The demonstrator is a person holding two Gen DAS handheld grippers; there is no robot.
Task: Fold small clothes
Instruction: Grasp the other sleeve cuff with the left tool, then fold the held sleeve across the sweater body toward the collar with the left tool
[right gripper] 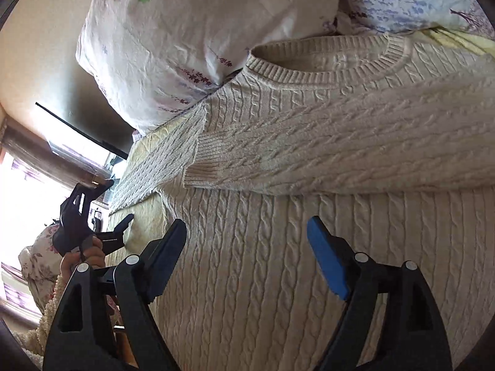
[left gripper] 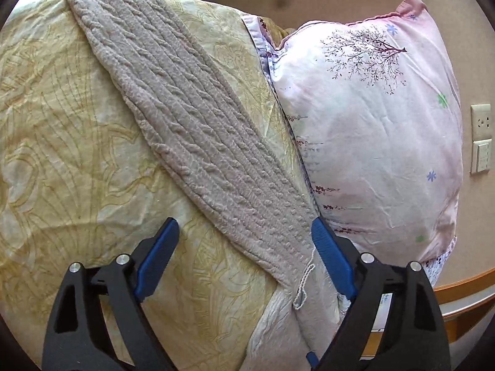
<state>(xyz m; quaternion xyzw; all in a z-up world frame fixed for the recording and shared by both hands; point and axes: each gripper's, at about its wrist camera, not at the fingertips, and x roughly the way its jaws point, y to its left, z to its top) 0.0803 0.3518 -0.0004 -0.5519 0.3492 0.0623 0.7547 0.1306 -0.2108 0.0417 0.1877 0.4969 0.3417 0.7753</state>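
The left tongs (left gripper: 246, 241) are standing spread wide, pinching nothing; their blue pads (left gripper: 161, 256) are hanging just above the sweater's sleeve (left gripper: 198, 123), which is running away from them across the yellow patterned bedspread (left gripper: 62, 154); a loose yarn end (left gripper: 304, 281) is trailing from the sleeve's near corner, beside the right-hand pad. The right tongs (right gripper: 247, 242) are likewise gaping apart with no cloth caught between them, hovering over the body of the cream cable-knit sweater (right gripper: 263, 278). The sweater is lying flat on the bed, front up; its ribbed neckline (right gripper: 324, 71) is lying on the far side of the sweater, touching the floral pillow (right gripper: 185, 46); one sleeve (right gripper: 340, 154) is lying folded across the sweater's chest, its ribbed cuff (right gripper: 198, 167) ending near the sweater's left edge in the right wrist view. Beyond that edge of the sweater, the person's hand (right gripper: 83, 258) is gripping the left tongs. A wall socket (left gripper: 481, 120) is sitting on the wall past the pillow.
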